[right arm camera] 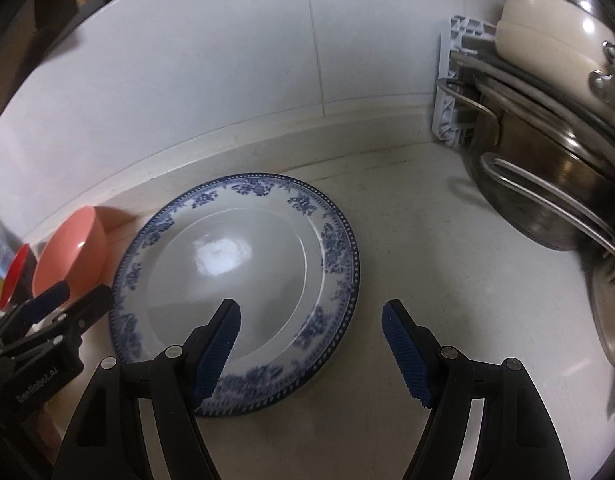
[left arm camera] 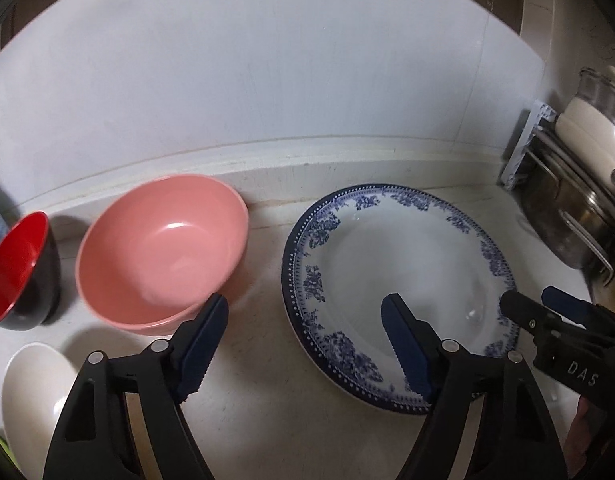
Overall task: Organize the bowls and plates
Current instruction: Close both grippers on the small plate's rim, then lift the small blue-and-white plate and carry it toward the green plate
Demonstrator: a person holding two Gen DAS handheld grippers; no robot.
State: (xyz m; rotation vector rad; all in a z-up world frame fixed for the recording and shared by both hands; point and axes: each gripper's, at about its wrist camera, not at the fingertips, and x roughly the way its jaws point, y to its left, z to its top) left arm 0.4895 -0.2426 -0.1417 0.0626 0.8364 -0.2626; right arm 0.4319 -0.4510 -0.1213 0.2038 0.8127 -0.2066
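Left wrist view: the left gripper (left arm camera: 305, 340) has its blue-padded jaws spread wide with nothing between them, one finger hanging by the near rim of the pink bowl (left arm camera: 161, 254), the other above the blue-and-white plate (left arm camera: 399, 240); whether either finger touches anything cannot be told. In the right wrist view the right gripper (right arm camera: 311, 346) is likewise wide apart and holds nothing, its left finger over the plate's near side, its right finger over bare countertop (right arm camera: 427, 240).

The plate lies flat on the countertop near the back ledge, white in the middle with a band of blue flowers and a dark dotted edge. The pink bowl stands upright just left of it, apart from it. Further left is a red-and-black bowl (left arm camera: 21, 270), tilted, red inside and black outside. A white dish (left arm camera: 33, 396) sits at the near left edge, partly cut off.

Counted: one plate, two bowls, one white dish. Steel pots (right arm camera: 547, 184) are stacked at the right.
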